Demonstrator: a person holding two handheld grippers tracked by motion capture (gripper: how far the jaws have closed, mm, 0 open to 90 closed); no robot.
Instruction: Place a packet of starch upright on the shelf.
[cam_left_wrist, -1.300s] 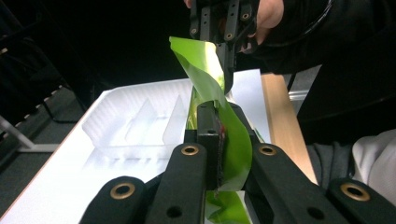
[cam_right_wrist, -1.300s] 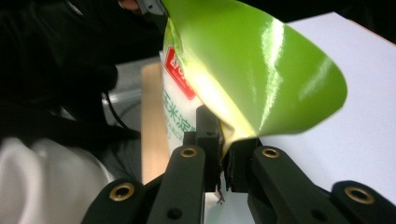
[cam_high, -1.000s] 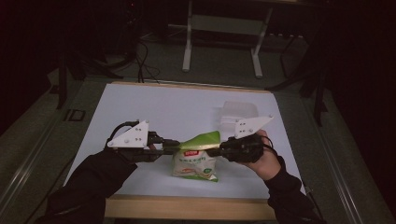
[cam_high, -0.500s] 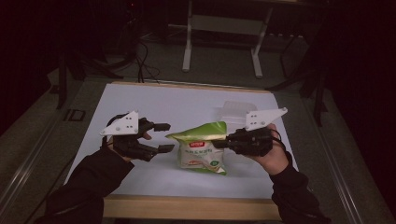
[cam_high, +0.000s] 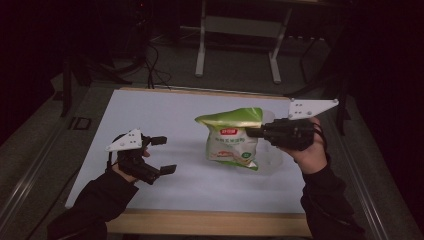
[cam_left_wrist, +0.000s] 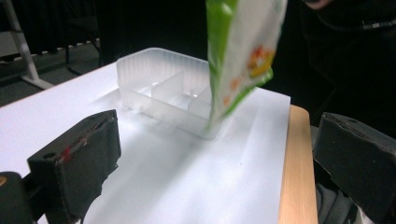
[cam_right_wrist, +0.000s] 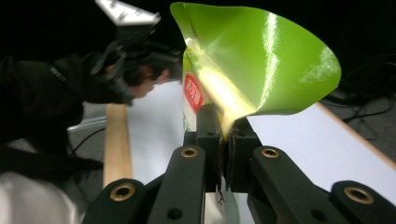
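- Presently, the right gripper (cam_high: 254, 132) had its jaws clamped on the upper edge of a green and white snack bag (cam_high: 233, 137), seen in the right gripper view (cam_right_wrist: 223, 140) with the green film (cam_right_wrist: 261, 60) pinched flat between the two black jaws.
- The bag hung clear of the white table top (cam_high: 165, 115), upright with its lower end tilted slightly, over the right half of the table.
- A clear plastic tray (cam_left_wrist: 163, 93) with dividers stood on the table just behind the bag; in the left gripper view the bag's lower corner (cam_left_wrist: 238, 60) hung in front of the tray's near end. Whether it touched the tray could not be told.
- The left gripper (cam_high: 164, 155) was held low over the left part of the table, well apart from the bag. Its jaws had just been opening and stood wide apart, with nothing between them.
- In the left gripper view both black pads (cam_left_wrist: 88, 158) showed at the frame's edges, bare table between them.
- The wooden front edge (cam_high: 210, 222) of the table lay nearest the person's sleeves.
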